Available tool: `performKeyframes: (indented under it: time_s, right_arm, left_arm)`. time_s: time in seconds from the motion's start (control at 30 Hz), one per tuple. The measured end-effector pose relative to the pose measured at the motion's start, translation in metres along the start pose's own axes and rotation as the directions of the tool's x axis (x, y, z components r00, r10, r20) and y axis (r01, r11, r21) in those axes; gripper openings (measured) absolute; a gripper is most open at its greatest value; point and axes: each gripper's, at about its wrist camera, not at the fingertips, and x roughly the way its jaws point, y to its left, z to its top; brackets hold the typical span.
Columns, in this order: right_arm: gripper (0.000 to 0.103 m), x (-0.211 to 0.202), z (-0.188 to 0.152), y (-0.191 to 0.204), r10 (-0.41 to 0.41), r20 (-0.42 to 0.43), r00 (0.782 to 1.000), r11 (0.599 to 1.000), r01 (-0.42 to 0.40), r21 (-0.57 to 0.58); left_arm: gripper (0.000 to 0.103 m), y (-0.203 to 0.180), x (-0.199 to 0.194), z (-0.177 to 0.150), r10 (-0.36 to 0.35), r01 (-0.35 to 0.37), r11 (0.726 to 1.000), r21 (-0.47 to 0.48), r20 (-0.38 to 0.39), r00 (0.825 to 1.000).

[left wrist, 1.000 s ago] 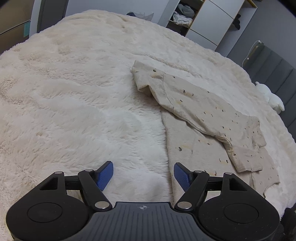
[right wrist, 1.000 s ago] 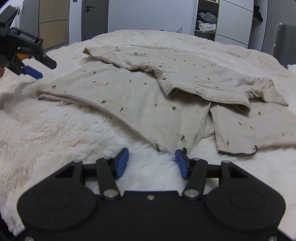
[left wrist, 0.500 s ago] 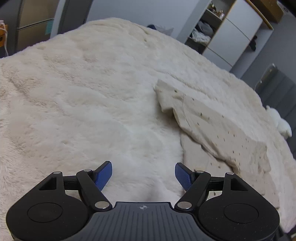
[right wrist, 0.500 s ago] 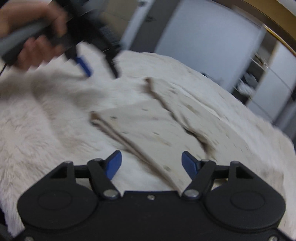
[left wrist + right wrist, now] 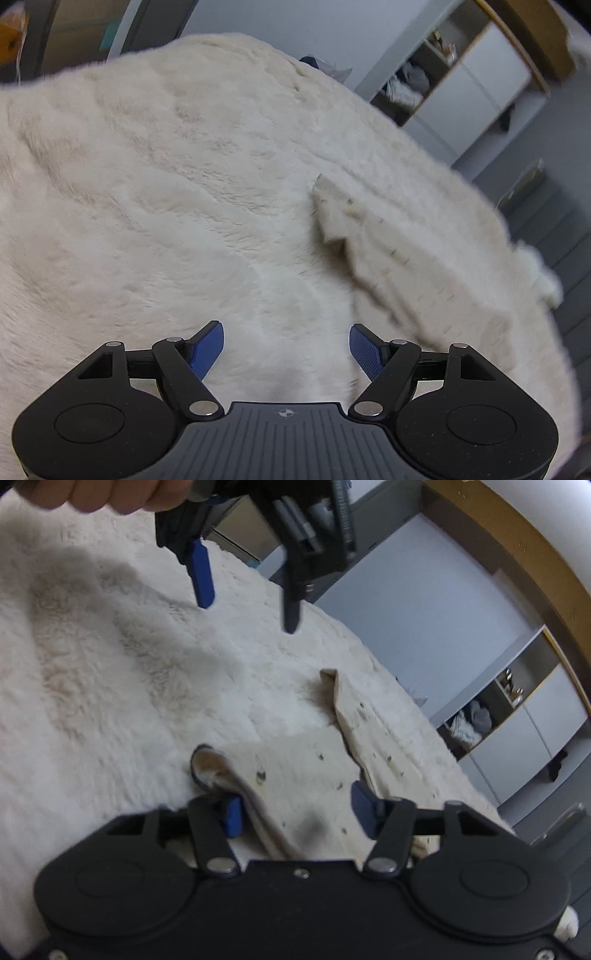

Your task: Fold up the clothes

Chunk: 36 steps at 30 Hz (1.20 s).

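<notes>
The right gripper (image 5: 295,808), swung in from the hem, is closing its fingers around the beige shirt's (image 5: 306,771) edge, seemingly not yet pinched, while the left gripper (image 5: 286,347) hangs wide and empty over the bed (image 5: 166,203), so a fold begins.

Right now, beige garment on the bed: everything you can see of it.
The garment is thin beige fabric with small dark specks, lying partly folded on the fluffy white blanket. A long flap lies across its far side. One dark-edged near hem curls up. Cloth lies between the closing jaws of the right gripper; the pads don't visibly press it. The left gripper hovers clear.
</notes>
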Motion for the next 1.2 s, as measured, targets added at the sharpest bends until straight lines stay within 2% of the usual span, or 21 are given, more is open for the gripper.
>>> performKeyframes:
  time_s: [0.03, 0.1, 0.13, 0.17, 0.23, 0.33, 0.43, 0.63, 0.67, 0.7, 0.73, 0.77, 0.8, 0.83, 0.87, 1.03, 1.13, 1.2]
  right_arm:
    - [0.001, 0.002, 0.000, -0.002, 0.013, -0.003, 1.000, 1.000, -0.013, 0.018]
    - [0.003, 0.000, -0.001, -0.013, 0.021, 0.003, 1.000, 0.996, -0.021, 0.092]
    - [0.003, -0.005, -0.002, -0.026, 0.017, 0.031, 0.999, 0.986, -0.022, 0.164]
    - [0.003, -0.009, -0.002, -0.031, 0.012, 0.045, 0.999, 0.982, -0.020, 0.186]
    - [0.003, -0.016, -0.004, -0.043, -0.003, 0.083, 0.997, 0.976, -0.015, 0.218]
    - [0.003, -0.022, -0.007, -0.059, -0.005, 0.114, 0.994, 0.969, -0.023, 0.245]
    - [0.003, -0.029, -0.011, -0.075, -0.015, 0.130, 0.991, 0.962, -0.021, 0.272]
    - [0.003, -0.045, -0.022, -0.101, -0.011, 0.174, 0.985, 0.951, -0.043, 0.306]
    - [0.003, -0.047, -0.024, -0.106, -0.009, 0.180, 0.984, 0.947, -0.050, 0.317]
    - [0.003, -0.049, -0.025, -0.108, -0.008, 0.182, 0.983, 0.945, -0.051, 0.322]
    - [0.003, -0.050, -0.027, -0.112, -0.011, 0.183, 0.983, 0.942, -0.051, 0.332]
    - [0.003, -0.052, -0.028, -0.115, -0.010, 0.185, 0.983, 0.940, -0.054, 0.338]
    - [0.003, -0.053, -0.029, -0.118, -0.009, 0.186, 0.982, 0.937, -0.057, 0.344]
    - [0.003, -0.054, -0.032, -0.122, -0.007, 0.188, 0.982, 0.935, -0.060, 0.349]
    - [0.003, -0.056, -0.034, -0.125, -0.004, 0.189, 0.982, 0.933, -0.064, 0.354]
    - [0.003, -0.078, -0.044, -0.148, -0.022, 0.217, 0.976, 0.915, -0.068, 0.398]
    - [0.003, -0.109, -0.051, -0.173, -0.050, 0.269, 0.962, 0.893, -0.078, 0.444]
    - [0.003, -0.131, -0.059, -0.193, -0.074, 0.303, 0.950, 0.874, -0.085, 0.479]
  left_arm:
    - [0.072, 0.001, 0.002, 0.002, -0.025, 0.025, 1.000, -0.018, 0.002, 1.000]
    - [0.073, 0.003, 0.009, 0.006, -0.092, 0.091, 0.994, -0.064, -0.006, 0.996]
    - [0.073, 0.005, 0.017, 0.009, -0.160, 0.157, 0.981, -0.110, -0.014, 0.987]
    - [0.074, 0.008, 0.025, 0.013, -0.231, 0.225, 0.961, -0.160, -0.019, 0.973]
    - [0.079, 0.009, 0.042, 0.020, -0.313, 0.299, 0.927, -0.227, -0.029, 0.949]
    - [0.079, 0.001, 0.079, 0.033, -0.300, 0.271, 0.932, -0.240, -0.094, 0.949]
    - [0.079, -0.002, 0.118, 0.040, -0.303, 0.255, 0.930, -0.266, -0.158, 0.940]
    - [0.078, -0.022, 0.178, 0.060, -0.286, 0.225, 0.936, -0.269, -0.214, 0.934]
    - [0.070, -0.028, 0.186, 0.063, -0.276, 0.216, 0.941, -0.261, -0.222, 0.935]
    - [0.057, -0.033, 0.190, 0.065, -0.256, 0.199, 0.950, -0.242, -0.231, 0.939]
    - [0.051, -0.041, 0.196, 0.068, -0.231, 0.180, 0.960, -0.214, -0.243, 0.942]
    - [0.039, -0.051, 0.201, 0.070, -0.204, 0.160, 0.970, -0.181, -0.256, 0.945]
    - [0.021, -0.058, 0.206, 0.072, -0.191, 0.150, 0.975, -0.165, -0.264, 0.945]
    - [0.010, -0.068, 0.210, 0.074, -0.175, 0.136, 0.978, -0.156, -0.270, 0.947]
    - [0.006, -0.074, 0.210, 0.075, -0.167, 0.129, 0.980, -0.154, -0.262, 0.951]
    - [0.005, -0.116, 0.175, 0.086, -0.223, 0.204, 0.972, -0.117, -0.183, 0.957]
    - [0.005, -0.168, 0.142, 0.095, -0.237, 0.238, 0.971, -0.008, -0.160, 0.958]
    - [0.005, -0.210, 0.126, 0.097, -0.224, 0.236, 0.969, 0.070, -0.148, 0.963]
